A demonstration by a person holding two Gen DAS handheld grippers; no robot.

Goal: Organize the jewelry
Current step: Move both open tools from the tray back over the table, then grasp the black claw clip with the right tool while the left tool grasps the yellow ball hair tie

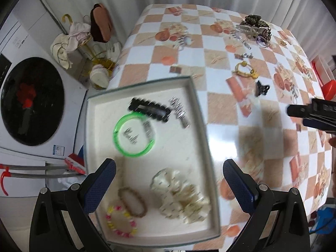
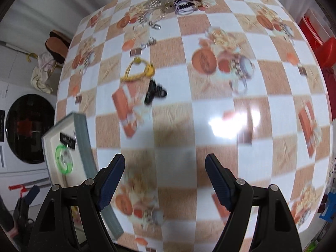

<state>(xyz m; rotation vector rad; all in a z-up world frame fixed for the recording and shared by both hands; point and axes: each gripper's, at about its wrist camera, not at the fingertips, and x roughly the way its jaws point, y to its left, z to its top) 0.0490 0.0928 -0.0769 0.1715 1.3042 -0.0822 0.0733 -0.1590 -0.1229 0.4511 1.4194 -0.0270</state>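
A shallow white tray [image 1: 195,113] with a grey rim lies at the table's near left corner. In it are a green bangle [image 1: 117,145], a black hair clip [image 1: 150,109], silver clips [image 1: 180,111], a cream scrunchie [image 1: 180,195] and two bead bracelets [image 1: 132,201]. My left gripper [image 1: 169,187] hovers open above the tray, nothing between its fingers. My right gripper [image 2: 164,180] is open over bare tablecloth right of the tray [image 2: 83,138]. Ahead of it lie a small black claw clip [image 2: 154,92] and a yellow hair tie [image 2: 138,69].
A heap of hair clips and ties [image 1: 255,29] [image 2: 178,0] sits at the table's far side, with small metal clasps [image 2: 155,25] nearby. A washing machine [image 1: 31,100] and a rack with bags [image 1: 84,37] stand left of the table. Red bins [image 2: 321,42] are at the right.
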